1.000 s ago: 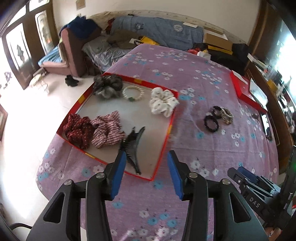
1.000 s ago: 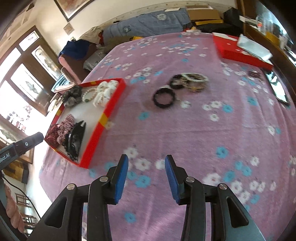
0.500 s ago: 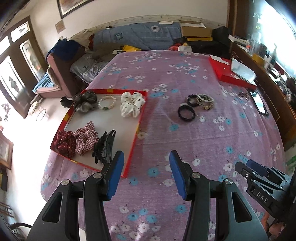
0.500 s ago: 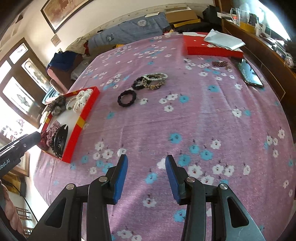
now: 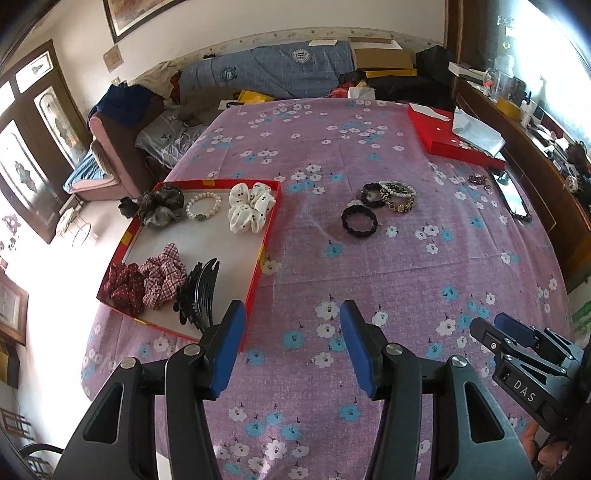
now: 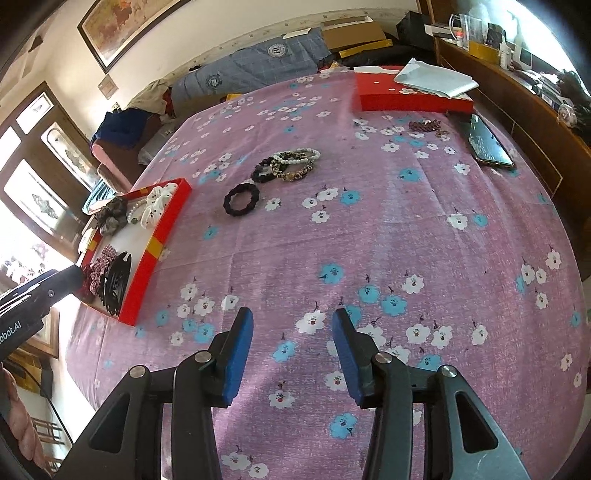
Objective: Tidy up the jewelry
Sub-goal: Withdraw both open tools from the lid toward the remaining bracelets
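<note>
Far ahead of the claw, a blue quilt (image 5: 280,70) lies bundled against the wall. Ahead to its right, a phone (image 6: 487,142) rests on the purple floral bedspread (image 6: 369,236), near white paper (image 6: 436,79). A framed picture (image 6: 122,26) hangs above.

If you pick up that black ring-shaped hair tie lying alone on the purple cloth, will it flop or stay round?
The black hair tie looks like soft, bumpy braided fabric, so it would probably sag into a droopy loop rather than stay round. It looks thin, so likely very light. It lies flat on the flowered cloth, so a push should make it slide or bunch up, not roll.
</note>
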The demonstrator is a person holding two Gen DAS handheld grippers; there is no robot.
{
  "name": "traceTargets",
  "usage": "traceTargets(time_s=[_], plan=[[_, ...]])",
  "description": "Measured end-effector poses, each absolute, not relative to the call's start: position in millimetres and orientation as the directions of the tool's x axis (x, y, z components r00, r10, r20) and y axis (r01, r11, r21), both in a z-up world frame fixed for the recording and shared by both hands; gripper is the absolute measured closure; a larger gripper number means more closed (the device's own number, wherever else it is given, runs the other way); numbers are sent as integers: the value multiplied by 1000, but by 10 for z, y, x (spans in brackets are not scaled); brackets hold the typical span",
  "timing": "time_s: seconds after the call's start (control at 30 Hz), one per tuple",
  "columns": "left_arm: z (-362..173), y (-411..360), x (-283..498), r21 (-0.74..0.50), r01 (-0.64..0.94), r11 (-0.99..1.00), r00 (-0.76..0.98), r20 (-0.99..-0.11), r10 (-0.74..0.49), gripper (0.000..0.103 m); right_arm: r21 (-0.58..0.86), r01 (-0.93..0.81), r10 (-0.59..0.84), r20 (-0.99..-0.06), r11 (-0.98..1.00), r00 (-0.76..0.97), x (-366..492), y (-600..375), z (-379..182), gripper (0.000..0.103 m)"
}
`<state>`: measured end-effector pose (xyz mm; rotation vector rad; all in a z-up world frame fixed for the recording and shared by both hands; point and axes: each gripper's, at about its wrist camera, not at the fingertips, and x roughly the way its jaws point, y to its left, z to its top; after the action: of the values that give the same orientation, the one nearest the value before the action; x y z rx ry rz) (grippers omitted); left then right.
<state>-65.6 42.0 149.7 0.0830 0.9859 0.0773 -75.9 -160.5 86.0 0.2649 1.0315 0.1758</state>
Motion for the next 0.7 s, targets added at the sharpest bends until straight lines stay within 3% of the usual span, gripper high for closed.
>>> traceTargets(time_s=[0.7], plan=[[1493, 585, -763, 109, -91, 990, 540, -829, 141, 51, 302, -53, 288, -818, 952, 497, -735, -1587, 851, 52]])
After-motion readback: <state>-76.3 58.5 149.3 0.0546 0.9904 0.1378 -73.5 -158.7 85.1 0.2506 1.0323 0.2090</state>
